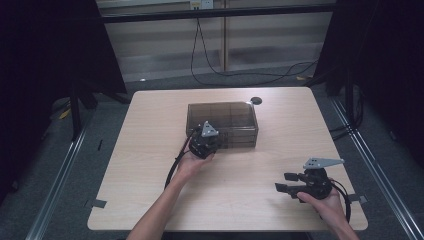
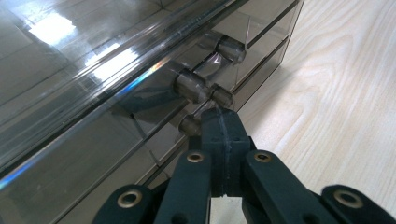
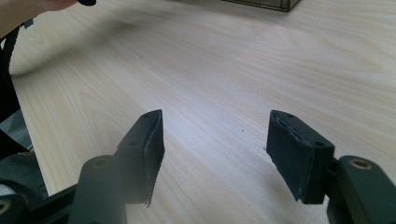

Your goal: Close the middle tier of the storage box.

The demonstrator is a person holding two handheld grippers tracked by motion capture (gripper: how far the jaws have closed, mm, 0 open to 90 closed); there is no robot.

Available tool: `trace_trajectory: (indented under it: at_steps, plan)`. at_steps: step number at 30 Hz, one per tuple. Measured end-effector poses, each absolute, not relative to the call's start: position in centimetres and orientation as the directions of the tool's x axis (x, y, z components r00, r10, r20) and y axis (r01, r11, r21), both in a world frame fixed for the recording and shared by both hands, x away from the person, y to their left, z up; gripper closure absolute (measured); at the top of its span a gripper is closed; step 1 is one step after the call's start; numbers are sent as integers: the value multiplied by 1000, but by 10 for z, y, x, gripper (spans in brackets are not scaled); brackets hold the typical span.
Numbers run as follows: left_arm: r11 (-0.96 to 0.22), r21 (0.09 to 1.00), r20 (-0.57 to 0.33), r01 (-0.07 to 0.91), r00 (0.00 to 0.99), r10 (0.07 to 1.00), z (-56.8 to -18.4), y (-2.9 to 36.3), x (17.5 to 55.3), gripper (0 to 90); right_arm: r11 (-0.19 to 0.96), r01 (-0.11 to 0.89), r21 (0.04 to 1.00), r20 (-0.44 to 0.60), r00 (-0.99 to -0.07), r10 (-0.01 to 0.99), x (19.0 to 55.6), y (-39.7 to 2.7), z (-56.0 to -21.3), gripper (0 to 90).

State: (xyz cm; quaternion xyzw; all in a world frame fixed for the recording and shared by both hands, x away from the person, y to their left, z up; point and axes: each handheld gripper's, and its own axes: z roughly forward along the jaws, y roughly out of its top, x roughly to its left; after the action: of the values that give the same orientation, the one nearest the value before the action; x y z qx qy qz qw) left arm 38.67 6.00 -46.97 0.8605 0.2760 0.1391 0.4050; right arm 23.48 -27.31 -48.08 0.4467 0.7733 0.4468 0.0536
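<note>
A smoky transparent drawer box point(image 1: 222, 120) stands on the middle of the wooden table point(image 1: 250, 170). My left gripper point(image 1: 206, 136) is at its front left side, held by a hand. In the left gripper view the jaws are pressed together, shut point(image 2: 223, 119), with their tip against the clear handle point(image 2: 205, 106) of a lower drawer. Whether the handle is pinched between them I cannot tell. A second handle point(image 2: 215, 59) sits on the drawer above. My right gripper point(image 1: 284, 182) rests near the front right corner, open point(image 3: 215, 149), with bare tabletop between its pads.
A round black cable hole point(image 1: 256, 100) lies in the table behind the box. Cables point(image 1: 215, 70) run over the floor beyond the far edge. Dark frame posts point(image 1: 75, 110) stand left and right of the table. Tape tabs point(image 1: 96, 203) mark the front corners.
</note>
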Motion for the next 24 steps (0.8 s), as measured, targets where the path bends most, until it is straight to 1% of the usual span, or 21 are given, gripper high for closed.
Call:
trace_trajectory:
  at_steps: [1, 2, 4, 7, 9, 10, 11, 14, 15, 16, 18, 20, 21, 23, 24]
  plan:
    - [-528, 771, 27, 358, 808, 588, -469, 61, 387, 900, 200, 643, 739, 316, -594, 740, 235, -273, -481, 370]
    - [-515, 775, 10, 367, 806, 591, -470, 60, 386, 900, 198, 643, 740, 317, -592, 741, 235, -273, -481, 370]
    - [-511, 775, 5, 372, 805, 593, -471, 60, 386, 899, 197, 643, 740, 319, -593, 739, 234, -273, -480, 370]
    - [-517, 776, 17, 362, 807, 590, -470, 62, 386, 898, 201, 642, 740, 314, -594, 740, 234, -272, -480, 370]
    - [-504, 780, 6, 370, 802, 598, -470, 63, 385, 894, 200, 641, 741, 315, -595, 740, 234, -272, -479, 371]
    - [-518, 773, 14, 366, 807, 591, -470, 64, 385, 894, 200, 641, 741, 315, -595, 740, 234, -272, -479, 371]
    - [-511, 776, 8, 369, 805, 593, -470, 64, 385, 874, 200, 641, 741, 316, -595, 740, 234, -272, -479, 371]
    - [-512, 777, 9, 366, 807, 591, -470, 67, 384, 861, 202, 641, 741, 312, -594, 742, 234, -272, -480, 370]
    - [-503, 780, -2, 371, 806, 591, -470, 68, 383, 834, 204, 639, 742, 310, -597, 740, 233, -271, -479, 370]
    - [-505, 781, 7, 366, 805, 593, -470, 69, 382, 834, 204, 639, 742, 310, -597, 740, 233, -271, -479, 370]
    - [-504, 778, -3, 374, 805, 594, -471, 71, 381, 801, 206, 637, 743, 308, -598, 740, 233, -271, -479, 370]
    - [-505, 781, -2, 369, 809, 588, -470, 73, 379, 729, 205, 637, 743, 308, -598, 740, 233, -271, -479, 369]
    - [-493, 784, -20, 378, 809, 588, -471, 73, 378, 729, 205, 637, 743, 308, -597, 740, 233, -271, -479, 369]
    - [-479, 790, -38, 382, 811, 584, -470, 73, 377, 651, 204, 638, 743, 309, -596, 741, 234, -272, -479, 369]
    - [-492, 784, -29, 379, 814, 580, -469, 75, 376, 596, 203, 638, 743, 308, -595, 742, 234, -271, -479, 369]
